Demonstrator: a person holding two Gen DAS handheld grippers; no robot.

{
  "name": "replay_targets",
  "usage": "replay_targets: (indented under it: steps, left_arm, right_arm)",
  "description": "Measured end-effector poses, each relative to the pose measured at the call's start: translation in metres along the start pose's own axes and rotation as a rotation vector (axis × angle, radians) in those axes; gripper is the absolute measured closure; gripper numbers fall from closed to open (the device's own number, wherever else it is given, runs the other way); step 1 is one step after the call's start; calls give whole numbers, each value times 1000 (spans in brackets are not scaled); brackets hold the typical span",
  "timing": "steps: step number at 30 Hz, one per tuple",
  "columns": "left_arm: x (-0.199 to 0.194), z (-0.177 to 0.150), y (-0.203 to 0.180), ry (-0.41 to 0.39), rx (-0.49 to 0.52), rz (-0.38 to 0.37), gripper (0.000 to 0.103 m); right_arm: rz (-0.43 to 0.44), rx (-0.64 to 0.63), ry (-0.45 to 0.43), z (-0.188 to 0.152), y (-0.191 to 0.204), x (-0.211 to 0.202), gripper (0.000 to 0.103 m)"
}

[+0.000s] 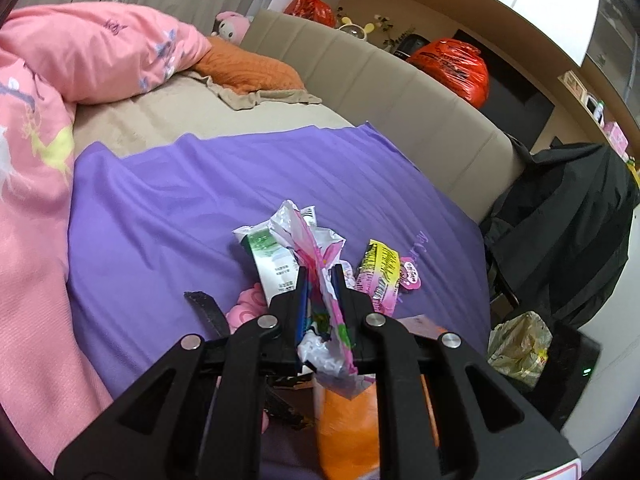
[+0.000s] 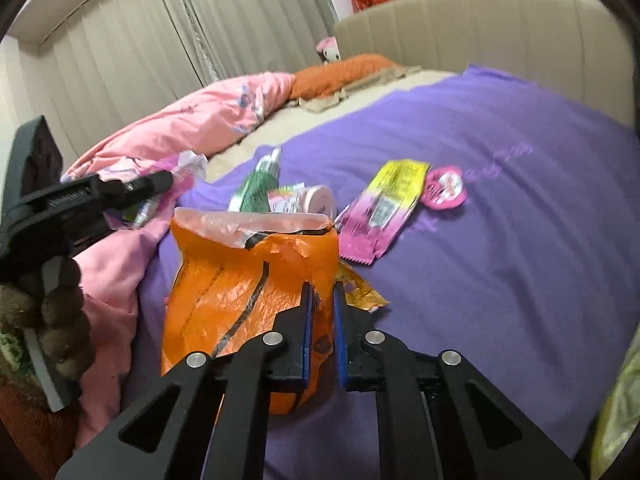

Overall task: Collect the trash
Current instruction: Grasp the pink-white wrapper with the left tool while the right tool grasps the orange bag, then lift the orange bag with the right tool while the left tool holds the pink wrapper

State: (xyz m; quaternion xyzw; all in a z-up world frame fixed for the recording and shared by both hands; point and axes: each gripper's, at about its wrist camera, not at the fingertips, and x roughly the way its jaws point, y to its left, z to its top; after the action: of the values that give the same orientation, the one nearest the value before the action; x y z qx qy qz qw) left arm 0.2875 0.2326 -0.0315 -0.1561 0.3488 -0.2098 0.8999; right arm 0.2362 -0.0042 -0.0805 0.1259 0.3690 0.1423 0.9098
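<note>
The left gripper (image 1: 320, 276) is clenched on a crumpled pink-and-white wrapper (image 1: 316, 240), held above the purple sheet (image 1: 168, 200) on the bed and close over the orange plastic bag (image 2: 248, 280). The right gripper (image 2: 320, 292) pinches the bag's thin rim at its near right edge, holding the mouth open and upright. Still lying on the sheet beyond the bag are a green-and-white packet (image 2: 258, 184), a small pink tub (image 2: 316, 200), a yellow-and-pink wrapper (image 2: 384, 208), a round pink lid or sticker (image 2: 446, 188) touching it, and a yellowish wrapper (image 2: 360, 292) just beside the right gripper. All of it looks light, thin and crinkly; the film is probably slippery and springs back when released, so a crumpled fold or an edge gives the surest hold. The bag is limp and will likely collapse if its rim is let go, so it wants steady tension while the wrapper drops in
</note>
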Motion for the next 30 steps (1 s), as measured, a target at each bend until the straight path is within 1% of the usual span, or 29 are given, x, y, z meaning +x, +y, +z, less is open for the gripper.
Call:
replay_targets:
  steps: [3,6,8,10,11,12,13,14,15,16,17,19,20,21,23,24,26,27,29,30]
  left_arm:
    - [-5,-3,-11,-12,34,-2,92]
    - [-8,-8,-25,-12,69,-5,92]
    - [-10,-11,-33,-9,86,-6,92]
    - [-12,-14,-42,0,100,-9,92]
    - [-13,-17,-44,6,99,-7,92]
    - [-13,-19,-44,11,95,-8,92]
    - [-14,-21,-44,20,83,-11,92]
    - [-15,-23,-42,28,69,-14,92]
    - [-15,-24,-41,32,60,-14,92]
    - [-15,-25,-38,35,50,-12,92]
    - [-16,-26,-37,37,43,-10,92]
    - [-16,-25,-33,37,33,-13,92]
    - [-16,-25,-32,37,28,-19,92]
    - [-16,-25,-32,37,28,-22,92]
    - [-14,-26,-32,41,29,-25,92]
    - [-13,-27,-33,46,30,-23,92]
    - [-12,-28,-33,52,31,-18,92]
    - [-11,-28,-32,53,30,-14,92]
    - [-10,-28,-33,53,31,-11,92]
    - [-10,-28,-34,52,33,-9,92]
  right_arm:
    - [-28,3,-46,2,-8,-24,92]
    - [-49,38,-83,2,-22,-46,92]
    - [-93,50,-104,1,-32,-58,92]
    - [-144,36,-93,0,-37,-62,92]
    - [-167,22,-63,-1,-39,-61,92]
    - [-171,18,-37,-2,-42,-61,92]
    - [-153,24,-25,-5,-45,-61,91]
    - [-141,30,-18,-7,-46,-62,87]
    - [-124,37,-10,-10,-49,-63,68]
    - [-109,37,-11,-14,-51,-65,56]
    - [-68,30,-32,-19,-52,-69,40]
    - [-33,22,-31,-25,-51,-72,39]
    - [-23,20,15,-30,-51,-70,39]
    - [-27,18,38,-33,-49,-67,39]
    - [-71,39,64,-43,-49,-60,39]
    - [-72,59,66,-46,-48,-58,39]
    - [-7,123,68,-54,-50,-48,39]
    - [9,139,71,-56,-49,-44,39]
    - [-3,146,61,-59,-45,-37,39]
    - [-5,128,46,-59,-42,-33,42]
